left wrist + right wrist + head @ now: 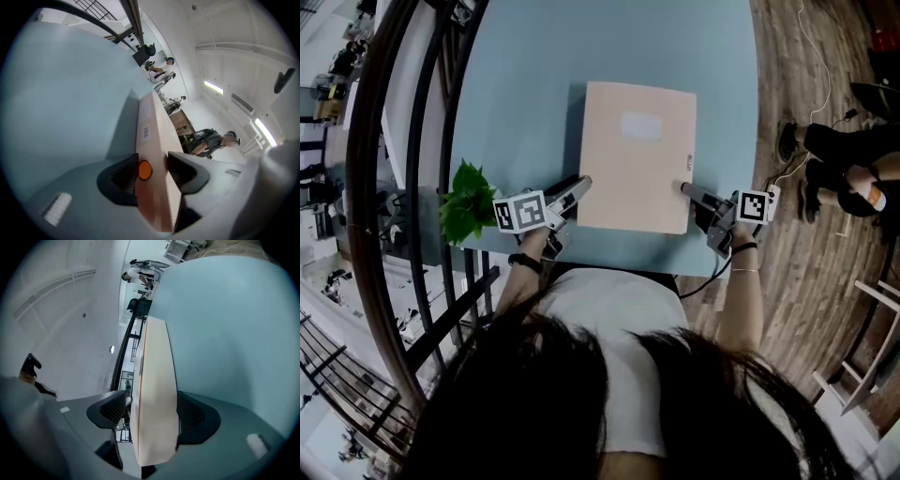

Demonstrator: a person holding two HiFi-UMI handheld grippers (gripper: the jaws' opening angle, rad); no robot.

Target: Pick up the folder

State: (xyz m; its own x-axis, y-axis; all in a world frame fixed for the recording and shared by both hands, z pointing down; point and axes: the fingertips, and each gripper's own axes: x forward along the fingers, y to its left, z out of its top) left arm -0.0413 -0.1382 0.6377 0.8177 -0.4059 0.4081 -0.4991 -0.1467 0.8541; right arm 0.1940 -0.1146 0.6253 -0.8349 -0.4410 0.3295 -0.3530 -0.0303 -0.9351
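A thick peach folder (637, 155) with a pale label lies on the light blue table (525, 84), its near edge towards me. My left gripper (581, 186) is at the folder's near left corner and my right gripper (686, 188) at its near right edge. In the left gripper view the folder's spine (151, 140), with a barcode sticker and an orange dot, sits clamped between the two dark pads of the left gripper (152, 171). Seen from the right gripper view, the folder's edge (154, 380) fills the space between the jaws of the right gripper (152, 411), pads close against it.
A green leafy plant (469, 202) stands at the table's near left edge, beside a dark curved railing (366, 187). A person (853, 159) sits on the wooden floor to the right, with a white cable (820, 75) nearby. The table's near edge (619, 267) is just before my body.
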